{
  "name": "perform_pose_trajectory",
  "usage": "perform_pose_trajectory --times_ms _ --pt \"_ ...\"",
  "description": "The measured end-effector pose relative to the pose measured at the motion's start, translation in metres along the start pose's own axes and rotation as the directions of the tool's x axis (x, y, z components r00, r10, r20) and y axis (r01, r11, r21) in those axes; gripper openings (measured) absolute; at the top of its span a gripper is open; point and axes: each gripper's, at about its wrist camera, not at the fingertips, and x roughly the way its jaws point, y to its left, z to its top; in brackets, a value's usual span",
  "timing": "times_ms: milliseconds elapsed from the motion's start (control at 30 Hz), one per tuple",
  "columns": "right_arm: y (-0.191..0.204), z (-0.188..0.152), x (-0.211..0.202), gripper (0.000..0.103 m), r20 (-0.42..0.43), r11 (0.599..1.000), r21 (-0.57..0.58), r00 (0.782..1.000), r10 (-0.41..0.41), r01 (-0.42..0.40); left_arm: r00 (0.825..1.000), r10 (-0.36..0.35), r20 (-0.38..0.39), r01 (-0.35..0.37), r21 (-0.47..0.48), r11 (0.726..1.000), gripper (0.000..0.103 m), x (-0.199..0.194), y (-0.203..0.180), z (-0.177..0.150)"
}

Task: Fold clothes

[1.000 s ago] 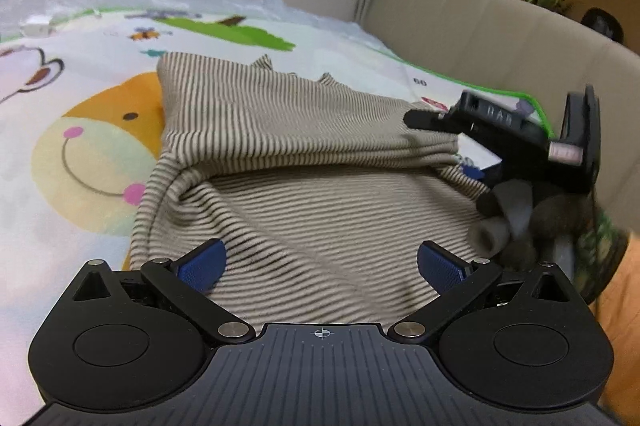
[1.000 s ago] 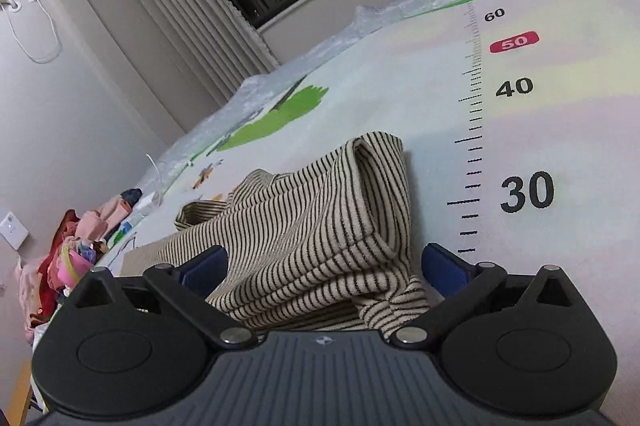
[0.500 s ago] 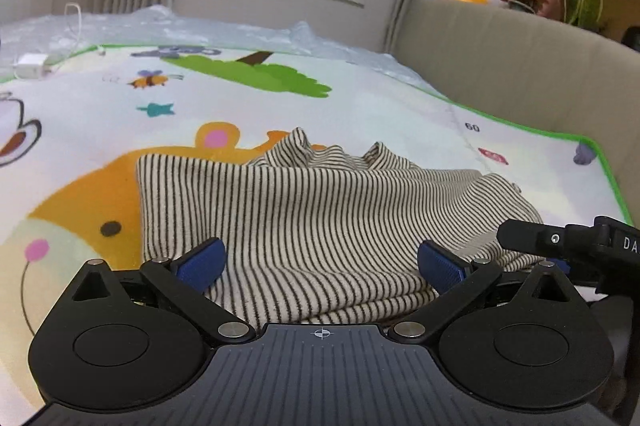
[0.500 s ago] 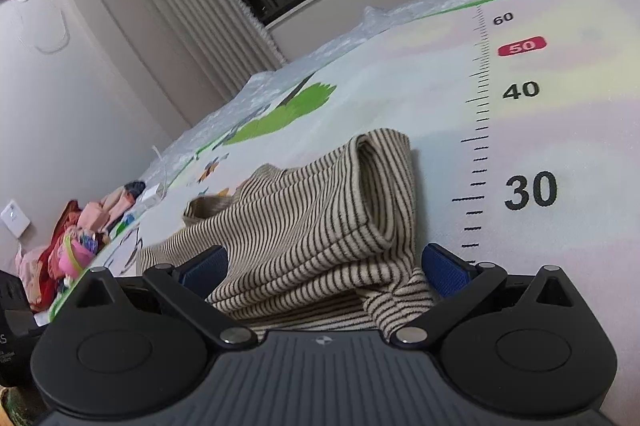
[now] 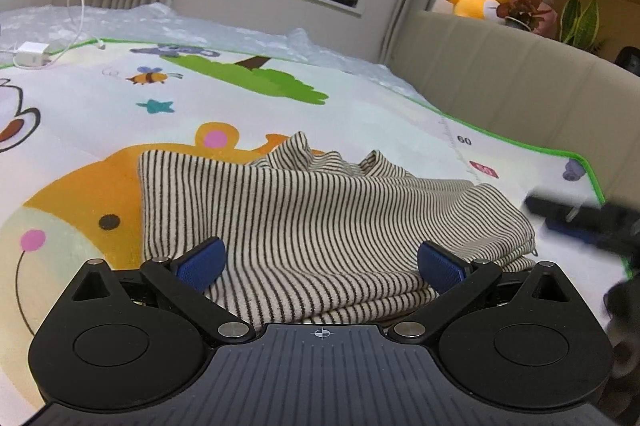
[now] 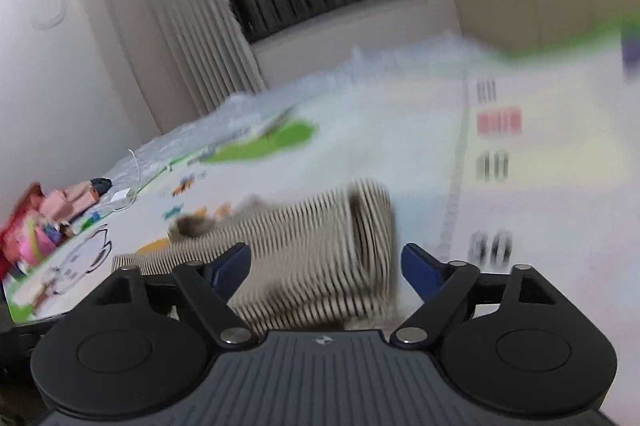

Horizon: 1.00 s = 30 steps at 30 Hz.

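Lying folded on mat (image 5: 360, 98), striped top (image 5: 320, 226), layers stacked w/ near edge loose. L claw (image 5: 320, 266) wide open over near edge, nothing pinched. R claw (image 6: 324, 266) closing, top betw pads, not gripped yet. Best to pinch all layers together, keep edges aligned.

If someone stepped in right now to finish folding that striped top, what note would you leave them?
Left gripper: open, low over the near edge of the striped top, fingers not pinching it.
Right gripper: fingers closing, the top's folded end in front of them, nothing gripped; this view is blurred.
Top: lies on the play mat, folded over into layers, collar end bunched at the far side.
Done: at least one fold.
Left: probably flatten the bunched far edge and check the fold is neat.
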Motion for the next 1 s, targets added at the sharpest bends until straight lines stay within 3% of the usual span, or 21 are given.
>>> perform_pose_trajectory --times_ms 100,167,267,333,467,533,600,633,667,733,900,1000 --pt "0.021 0.014 -0.002 0.074 0.0 0.995 -0.099 1.0 0.03 -0.03 1.0 -0.003 0.01 0.003 0.004 1.0 0.103 -0.003 -0.001 -0.001" --pt "0.022 0.014 0.017 0.054 -0.081 0.995 -0.092 0.996 0.039 -0.046 1.0 -0.003 0.0 0.003 0.009 1.0 0.103 -0.003 -0.002 0.0" --pt "0.003 -0.012 0.057 0.037 -0.233 0.999 -0.05 0.972 -0.011 -0.001 0.999 -0.028 -0.026 0.028 -0.005 1.0 0.103 -0.011 0.001 0.006" --pt "-0.005 -0.012 0.056 0.037 -0.223 1.0 -0.017 0.975 0.013 -0.018 0.998 -0.062 -0.029 0.061 -0.039 0.997 0.103 -0.025 0.007 0.012" --pt "0.0 -0.004 0.055 0.037 -0.241 0.998 -0.058 0.97 0.003 -0.018 1.0 0.014 0.002 -0.014 -0.019 1.0 0.103 -0.038 0.025 0.006" --pt "0.015 0.014 0.05 0.037 -0.209 0.993 -0.11 0.978 0.011 -0.035 0.998 0.008 -0.055 -0.014 -0.107 0.994 0.103 -0.024 0.043 -0.005" --pt "0.031 0.033 0.046 0.039 -0.177 0.987 -0.138 0.983 0.053 -0.078 0.999 -0.024 -0.032 0.018 -0.166 0.986 0.103 -0.023 0.052 -0.003" --pt "0.039 0.044 0.052 0.045 -0.174 0.984 -0.149 0.982 0.069 -0.096 0.999 -0.026 -0.035 0.019 -0.173 0.985 0.103 -0.021 0.053 -0.004" --pt "0.046 0.052 0.059 0.057 -0.18 0.981 -0.161 0.98 0.083 -0.112 0.999 -0.025 -0.032 0.019 -0.17 0.985 0.103 -0.021 0.053 -0.004" --pt "0.058 0.059 0.082 0.065 -0.193 0.972 -0.201 0.978 0.083 -0.122 0.999 -0.03 -0.025 0.025 -0.173 0.985 0.103 -0.021 0.053 -0.005" --pt "0.066 0.037 0.159 0.064 -0.262 0.964 -0.264 0.964 -0.046 -0.026 0.997 -0.072 0.017 0.074 -0.232 0.97 0.103 -0.024 0.065 -0.007" --pt "0.058 0.02 0.18 0.052 -0.302 0.97 -0.243 0.951 -0.064 -0.012 0.996 -0.086 0.038 0.093 -0.253 0.963 0.103 -0.026 0.068 -0.007"
